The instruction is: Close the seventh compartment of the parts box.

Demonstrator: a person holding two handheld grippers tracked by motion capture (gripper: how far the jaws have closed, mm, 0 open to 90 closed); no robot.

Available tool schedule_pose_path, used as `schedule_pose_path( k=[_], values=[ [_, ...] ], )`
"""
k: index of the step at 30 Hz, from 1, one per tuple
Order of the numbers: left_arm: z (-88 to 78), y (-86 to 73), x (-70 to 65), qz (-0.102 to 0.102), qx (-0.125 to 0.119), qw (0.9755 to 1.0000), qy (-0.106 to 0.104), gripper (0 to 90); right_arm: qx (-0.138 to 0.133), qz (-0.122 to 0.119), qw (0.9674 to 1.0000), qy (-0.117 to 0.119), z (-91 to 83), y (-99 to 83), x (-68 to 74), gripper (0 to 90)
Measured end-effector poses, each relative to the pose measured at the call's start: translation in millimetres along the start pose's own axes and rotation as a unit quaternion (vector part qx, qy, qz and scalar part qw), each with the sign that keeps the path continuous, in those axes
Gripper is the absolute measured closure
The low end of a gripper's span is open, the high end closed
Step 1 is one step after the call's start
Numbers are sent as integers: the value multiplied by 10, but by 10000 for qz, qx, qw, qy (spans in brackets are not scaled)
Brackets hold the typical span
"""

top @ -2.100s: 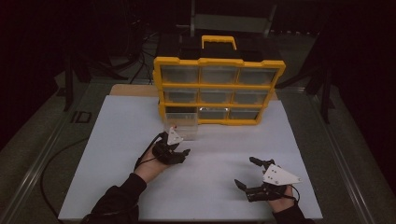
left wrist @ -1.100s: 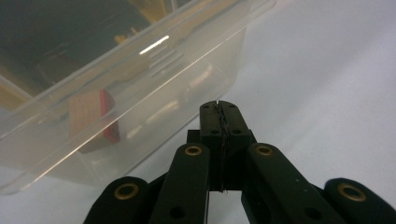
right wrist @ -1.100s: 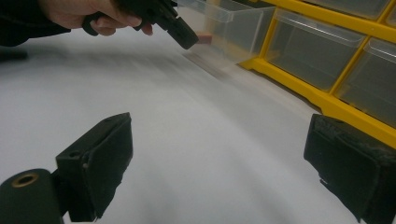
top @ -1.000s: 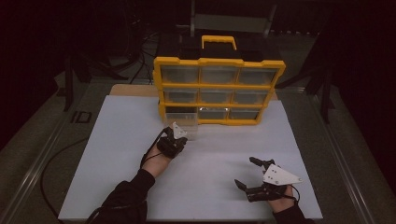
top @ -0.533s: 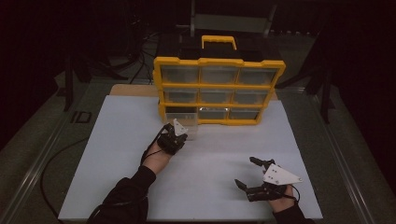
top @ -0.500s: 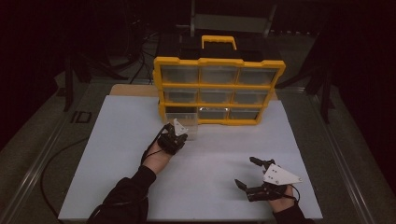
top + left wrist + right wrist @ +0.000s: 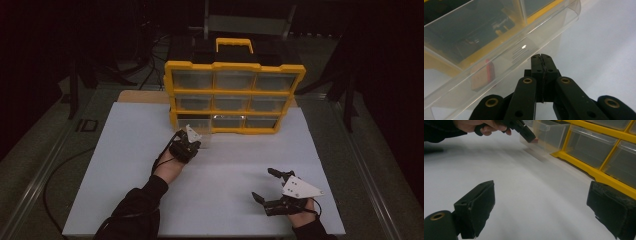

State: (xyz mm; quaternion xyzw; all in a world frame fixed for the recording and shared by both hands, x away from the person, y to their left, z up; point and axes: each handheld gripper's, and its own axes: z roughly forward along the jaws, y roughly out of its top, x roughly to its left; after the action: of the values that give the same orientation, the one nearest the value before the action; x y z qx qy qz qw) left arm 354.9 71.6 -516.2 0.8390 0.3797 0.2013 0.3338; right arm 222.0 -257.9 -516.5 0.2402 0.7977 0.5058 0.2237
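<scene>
From the high view, your left claw (image 7: 192, 141) sits at the front of the clear drawer (image 7: 196, 131) that juts from the bottom-left slot of the yellow cabinet (image 7: 234, 95) on the worktop (image 7: 225, 165). The drawer is only part way in, so seating it looks like the work left. Your right claw (image 7: 263, 186) waits near the front edge, well apart from the cabinet.

In the left gripper view, your left claw (image 7: 541, 58) is pressed together on nothing, its tip at or just short of the drawer (image 7: 499, 47) front; something red (image 7: 489, 71) lies inside.

In the right gripper view, your right claw (image 7: 541, 207) stands wide apart and empty, with the drawer (image 7: 547, 132) sticking out from the cabinet (image 7: 596, 175).
</scene>
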Motion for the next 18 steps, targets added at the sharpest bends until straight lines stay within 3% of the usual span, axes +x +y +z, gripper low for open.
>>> schedule_pose_path(
  k=[18],
  values=[
    [38, 46, 74, 41, 31, 9999, 130, 900, 2, 27, 10000, -16, -5, 7, 7, 83]
  ],
)
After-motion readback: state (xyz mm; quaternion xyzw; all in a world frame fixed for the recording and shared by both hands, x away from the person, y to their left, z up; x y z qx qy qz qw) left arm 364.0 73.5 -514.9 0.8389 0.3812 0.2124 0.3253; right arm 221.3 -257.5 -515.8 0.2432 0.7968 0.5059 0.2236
